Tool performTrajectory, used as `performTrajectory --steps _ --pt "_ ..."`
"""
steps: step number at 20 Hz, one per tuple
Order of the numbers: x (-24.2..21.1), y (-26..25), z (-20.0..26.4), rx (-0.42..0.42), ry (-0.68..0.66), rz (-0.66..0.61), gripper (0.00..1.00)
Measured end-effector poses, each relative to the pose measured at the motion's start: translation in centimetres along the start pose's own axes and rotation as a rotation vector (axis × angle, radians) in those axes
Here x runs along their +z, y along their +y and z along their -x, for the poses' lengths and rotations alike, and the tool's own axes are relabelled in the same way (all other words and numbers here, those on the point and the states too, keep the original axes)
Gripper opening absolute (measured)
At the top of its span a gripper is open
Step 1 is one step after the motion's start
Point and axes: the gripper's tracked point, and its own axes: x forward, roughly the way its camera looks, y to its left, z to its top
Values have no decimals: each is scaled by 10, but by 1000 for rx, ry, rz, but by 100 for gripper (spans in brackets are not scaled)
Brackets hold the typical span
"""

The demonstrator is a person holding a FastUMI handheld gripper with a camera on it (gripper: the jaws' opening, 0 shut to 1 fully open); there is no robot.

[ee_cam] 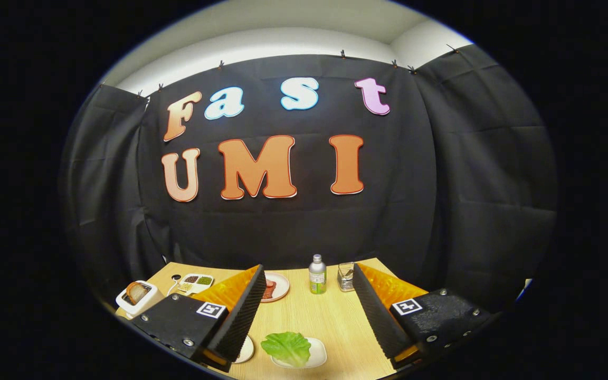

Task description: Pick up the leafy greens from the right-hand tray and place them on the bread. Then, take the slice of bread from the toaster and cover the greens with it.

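Fingers (pixel 308 311) spread wide apart, gripping nothing, above green leafy lettuce (pixel 286 346) on white tray (pixel 317 357) near front bench (pixel 309 316) edge.

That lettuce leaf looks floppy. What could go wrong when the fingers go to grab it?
The gripper is open and well above the lettuce leaf, which lies loosely on a shallow white tray. The fingers may catch only an edge and drop the leaf. They might also pinch or shove the tray. Later, the bread slice in the toaster sits near the table's edge, so a clumsy pull could nudge the toaster off.
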Motion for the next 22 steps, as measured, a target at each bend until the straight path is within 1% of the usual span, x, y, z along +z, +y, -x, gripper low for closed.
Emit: performTrajectory --steps 5,8,13,19,22 --pt "-7 9 -2 9 17 27 99" --pt "-24 14 -8 22 66 23 99" --pt "-81 19 -26 24 250 38 99" --pt "-148 33 -47 87 447 91 99" --pt "-183 33 -54 99 550 155 99"
